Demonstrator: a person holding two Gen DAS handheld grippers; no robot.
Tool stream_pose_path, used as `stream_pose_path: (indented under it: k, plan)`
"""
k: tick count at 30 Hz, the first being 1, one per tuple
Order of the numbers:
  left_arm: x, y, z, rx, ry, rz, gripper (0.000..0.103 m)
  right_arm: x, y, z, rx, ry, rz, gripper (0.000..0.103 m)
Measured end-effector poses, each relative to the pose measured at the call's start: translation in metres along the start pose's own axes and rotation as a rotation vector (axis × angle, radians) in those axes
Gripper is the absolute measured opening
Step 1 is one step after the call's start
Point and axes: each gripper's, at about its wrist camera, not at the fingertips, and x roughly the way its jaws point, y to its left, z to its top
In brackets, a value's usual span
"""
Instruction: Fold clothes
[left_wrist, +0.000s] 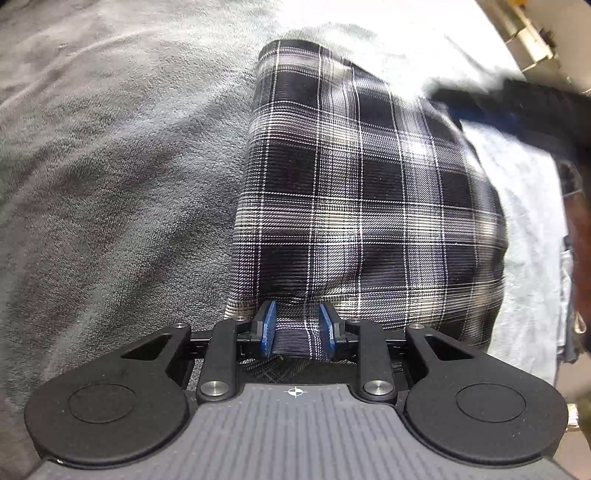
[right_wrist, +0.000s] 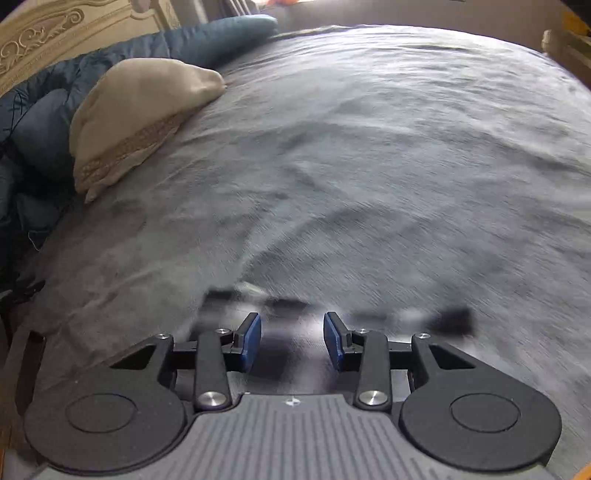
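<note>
Grey fleece blanket (left_wrist: 110, 155) covers the bed where the plaid garment (left_wrist: 362, 192) lies half-folded, the left gripper (left_wrist: 297, 334) pinching its near hem, the right gripper (right_wrist: 291, 341) spread empty, so I'd draw the fold over evenly.

This is a bedroom in someone's home. A wide bed (right_wrist: 369, 147) spreads out under a soft grey fleece blanket (left_wrist: 110, 166), with a cream lace-edged pillow (right_wrist: 136, 118) and a rumpled dark blue quilt (right_wrist: 44, 122) bunched against a carved, pale headboard (right_wrist: 55, 29). Daylight falls across the covers.
</note>
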Motion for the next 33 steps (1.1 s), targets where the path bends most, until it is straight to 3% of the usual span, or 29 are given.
stream_pose_path:
  k: [5, 9, 15, 22, 23, 25, 26, 27, 33]
  plan:
    - [0.003, -0.02, 0.005, 0.026, 0.041, 0.084, 0.029, 0.01, -0.017, -0.035, -0.015, 0.087, -0.1, 0.04]
    - [0.005, -0.035, 0.006, 0.06, 0.052, 0.153, 0.031, 0.016, -0.014, -0.032, -0.007, 0.075, -0.107, 0.041]
    - [0.01, -0.052, 0.002, 0.095, 0.06, 0.238, 0.035, -0.032, -0.028, -0.043, 0.066, 0.062, -0.077, 0.04]
    - [0.016, -0.067, 0.0, 0.123, 0.073, 0.307, 0.04, -0.017, -0.044, -0.08, 0.116, 0.131, -0.083, 0.046]
    - [0.018, -0.069, 0.0, 0.129, 0.075, 0.323, 0.043, -0.016, -0.045, -0.08, 0.119, 0.126, -0.079, 0.049]
    - [0.021, -0.073, 0.001, 0.143, 0.078, 0.37, 0.061, -0.015, -0.045, -0.08, 0.126, 0.121, -0.072, 0.053]
    - [0.022, -0.075, 0.002, 0.152, 0.079, 0.401, 0.076, -0.015, -0.046, -0.08, 0.129, 0.12, -0.068, 0.056]
    - [0.023, -0.076, 0.002, 0.16, 0.08, 0.432, 0.079, -0.015, -0.045, -0.081, 0.126, 0.119, -0.066, 0.057]
    - [0.02, -0.063, -0.004, 0.096, 0.048, 0.372, 0.081, -0.023, -0.047, -0.084, 0.116, 0.09, -0.022, 0.064]
